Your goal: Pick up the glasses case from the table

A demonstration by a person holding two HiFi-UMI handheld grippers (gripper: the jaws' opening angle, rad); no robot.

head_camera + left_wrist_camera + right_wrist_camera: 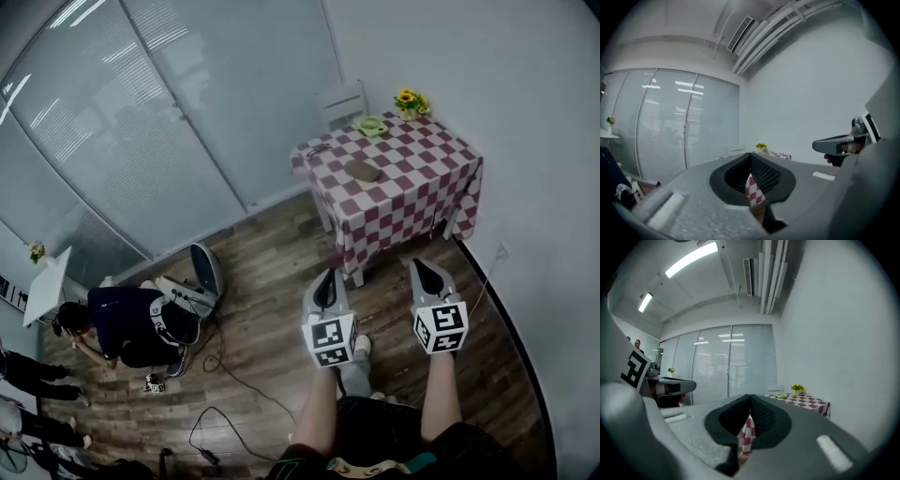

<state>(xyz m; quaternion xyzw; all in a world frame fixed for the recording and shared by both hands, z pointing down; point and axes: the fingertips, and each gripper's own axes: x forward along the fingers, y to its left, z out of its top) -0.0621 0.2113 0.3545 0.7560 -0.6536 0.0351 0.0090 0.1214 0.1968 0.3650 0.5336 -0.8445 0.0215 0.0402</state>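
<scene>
The glasses case (361, 171), a brownish oval, lies in the middle of a table with a red-and-white checked cloth (412, 202) in the head view. My left gripper (325, 275) and right gripper (419, 263) are held level side by side above the wooden floor, short of the table's front edge. Both point toward the table, and each has its jaws together with nothing between them. The left gripper view shows its own tips (750, 155) meeting, with the table (776, 155) far ahead. The right gripper (750, 397) looks the same. The case is too small to find in either gripper view.
A green bowl (371, 125) and a pot of yellow flowers (410, 101) stand at the table's far edge, with a white chair (339, 101) behind. A person (131, 323) crouches at the left among floor cables (234, 375). A white wall (525, 141) runs along the right.
</scene>
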